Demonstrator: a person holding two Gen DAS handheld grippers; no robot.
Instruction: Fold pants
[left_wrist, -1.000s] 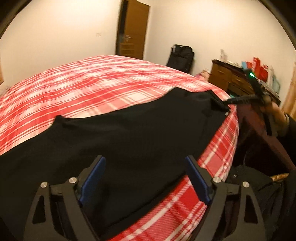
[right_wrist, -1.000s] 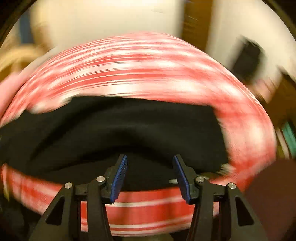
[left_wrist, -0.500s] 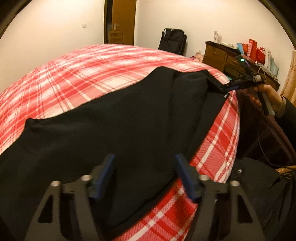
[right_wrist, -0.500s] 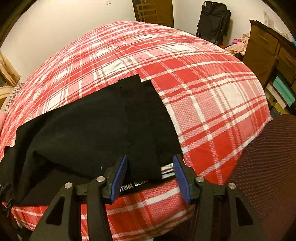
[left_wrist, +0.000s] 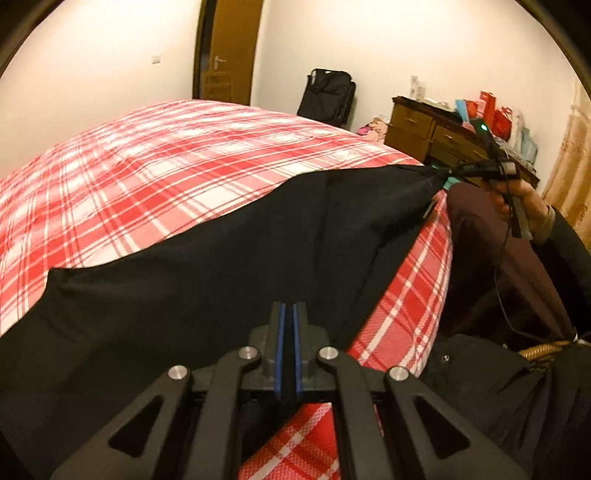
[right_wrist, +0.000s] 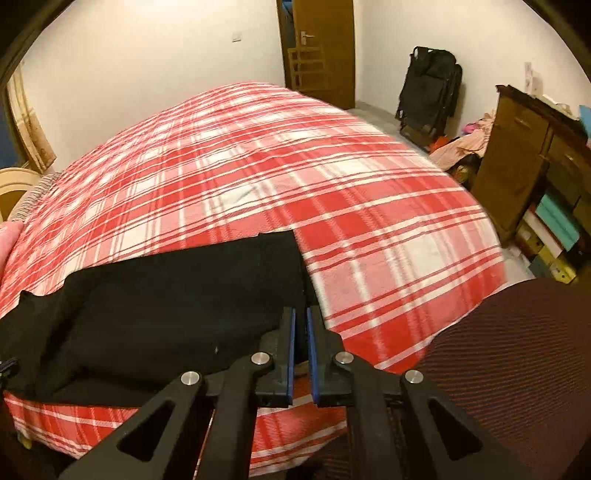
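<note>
Both grippers, left gripper (left_wrist: 287, 314) and right gripper (right_wrist: 300, 321), are pinching the black pants (left_wrist: 207, 266) with fingers closed; keeping the edge taut while lifting evenly over the bed (left_wrist: 166, 158) is helping

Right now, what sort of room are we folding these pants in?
Most likely a bedroom in a home: a bed with a red plaid cover holds the black pants, a wooden dresser stands by the wall, and a black suitcase sits near the door.
</note>
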